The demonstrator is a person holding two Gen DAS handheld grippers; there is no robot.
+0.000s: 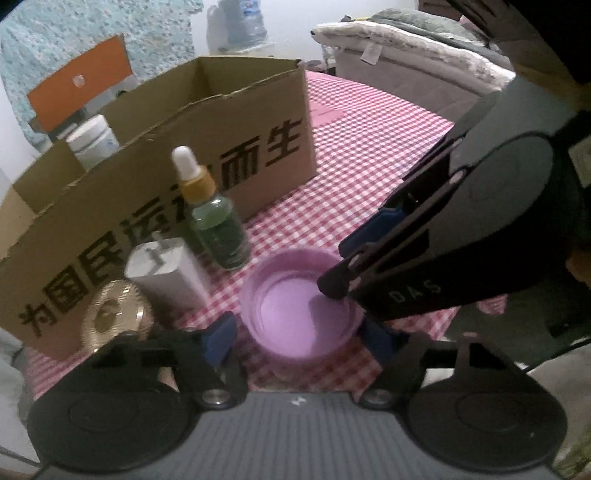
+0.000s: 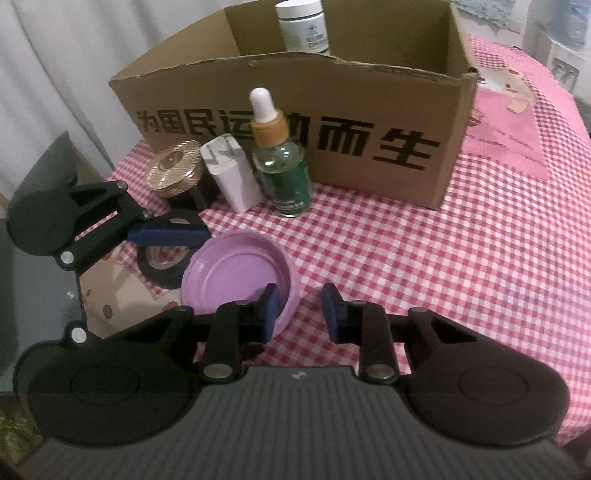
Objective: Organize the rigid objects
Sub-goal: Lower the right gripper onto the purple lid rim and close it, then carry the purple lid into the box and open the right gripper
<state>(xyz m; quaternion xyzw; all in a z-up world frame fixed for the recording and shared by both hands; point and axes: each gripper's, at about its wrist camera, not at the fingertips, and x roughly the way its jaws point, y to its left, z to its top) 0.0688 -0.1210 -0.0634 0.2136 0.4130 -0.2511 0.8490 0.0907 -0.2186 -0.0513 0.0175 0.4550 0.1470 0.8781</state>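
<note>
A shallow purple lid (image 1: pixel 295 317) (image 2: pixel 236 273) lies open side up on the pink checked cloth. My left gripper (image 1: pixel 300 339) straddles it, one blue pad on each side, close to the rim with slivers of cloth showing, so it is open. My right gripper (image 2: pixel 301 312) comes in from the right with one finger inside the lid and the other outside; the rim stands between the pads and cloth shows beside the outer pad. Behind stands a cardboard box (image 1: pixel 207 147) (image 2: pixel 369 122) holding a white bottle (image 2: pixel 304 24).
In front of the box stand a green dropper bottle (image 2: pixel 282 173), a white charger plug (image 2: pixel 231 173) and a gold ribbed jar (image 2: pixel 173 166). A black tape roll (image 2: pixel 162 271) lies left of the lid under a left finger (image 2: pixel 166 233). Bare cloth (image 2: pixel 443 258) spreads right.
</note>
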